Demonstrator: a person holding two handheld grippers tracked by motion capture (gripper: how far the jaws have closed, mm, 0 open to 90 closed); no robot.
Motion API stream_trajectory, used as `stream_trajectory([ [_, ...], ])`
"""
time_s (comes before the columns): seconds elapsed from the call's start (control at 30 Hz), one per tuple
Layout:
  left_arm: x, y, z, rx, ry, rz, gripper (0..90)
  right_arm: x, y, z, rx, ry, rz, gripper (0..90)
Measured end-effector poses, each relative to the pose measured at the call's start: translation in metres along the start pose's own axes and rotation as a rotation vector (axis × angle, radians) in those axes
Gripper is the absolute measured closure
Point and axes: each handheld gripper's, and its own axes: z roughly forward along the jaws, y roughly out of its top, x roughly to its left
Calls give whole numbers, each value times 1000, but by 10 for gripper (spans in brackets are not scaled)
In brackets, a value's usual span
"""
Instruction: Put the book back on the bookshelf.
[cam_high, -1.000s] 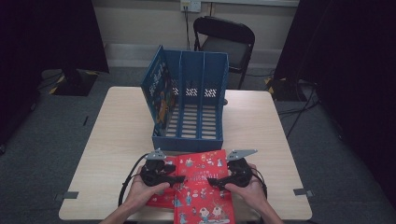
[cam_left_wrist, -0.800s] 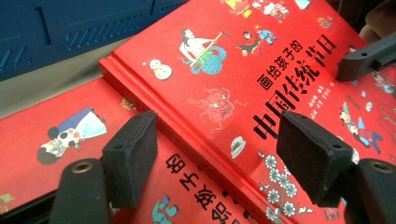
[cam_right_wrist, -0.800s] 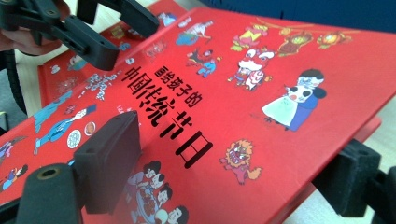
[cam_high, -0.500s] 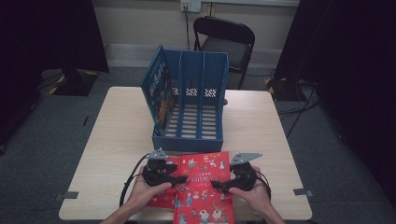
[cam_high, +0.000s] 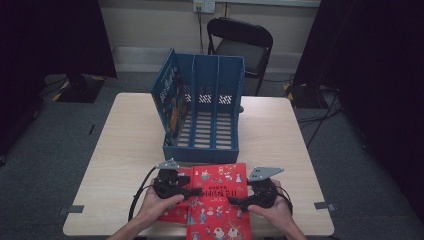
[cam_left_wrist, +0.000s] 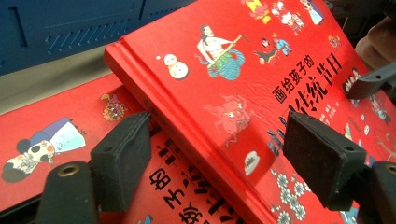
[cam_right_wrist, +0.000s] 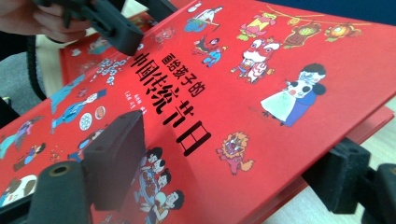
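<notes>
Red hardcover, the top book, lay at the near edge of the table in the high view, resting partly on a second red book that stuck out to its left, with the blue file rack just beyond them. I had the left gripper at the top book's left side and the right gripper at its right side. From up there I judged the near end overhung the table, so a slack hold could have let it tip toward me.

Through the left gripper view, the jaws stood wide; they had just been opening, the right pad over the cover, the left pad down beside the spine on the lower book. I could not see either pad pressing. If I closed there, I risked catching both books, or missing the spine.

Along the right gripper view, the jaws had just been closing, one pad above the cover, the other beneath the raised edge, the book between them. Whether they gripped I could not tell. With one side held, the glossy cover might have slid or twisted out.
</notes>
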Motion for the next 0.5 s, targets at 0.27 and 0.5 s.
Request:
stream_trajectory([
  [0.27, 6, 2, -1, -2, -28, -74, 340, -1, 4, 1, 20, -9, 30, 244],
  [0.5, 6, 2, -3, -13, -16, -121, 379, -4, 8, 5, 30, -19, 72, 269],
])
